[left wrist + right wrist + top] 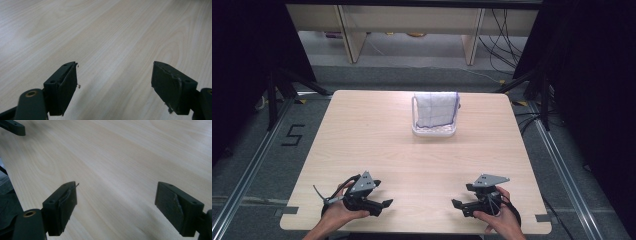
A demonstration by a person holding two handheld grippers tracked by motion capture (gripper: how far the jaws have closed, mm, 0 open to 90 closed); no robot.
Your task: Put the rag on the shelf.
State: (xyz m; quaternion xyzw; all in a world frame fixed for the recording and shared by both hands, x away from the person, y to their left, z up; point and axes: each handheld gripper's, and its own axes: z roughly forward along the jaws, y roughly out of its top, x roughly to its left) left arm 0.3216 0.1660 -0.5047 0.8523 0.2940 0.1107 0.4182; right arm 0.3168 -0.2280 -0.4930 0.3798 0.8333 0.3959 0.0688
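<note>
Cloth, white with blue grid, draped over white rack: well ahead of both grippers, between their lines. Left gripper and right gripper: jaws wide, empty, low over table. Advice: reach forward, pinch cloth's upper corners evenly.

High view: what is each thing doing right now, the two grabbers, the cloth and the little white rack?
left gripper: open, held low at the table's near edge, nothing between its jaws.
right gripper: open, held low at the near edge, nothing between its jaws.
white cloth: draped over the rack, untouched.
white rack: upright on the table, far from both grippers.
</note>
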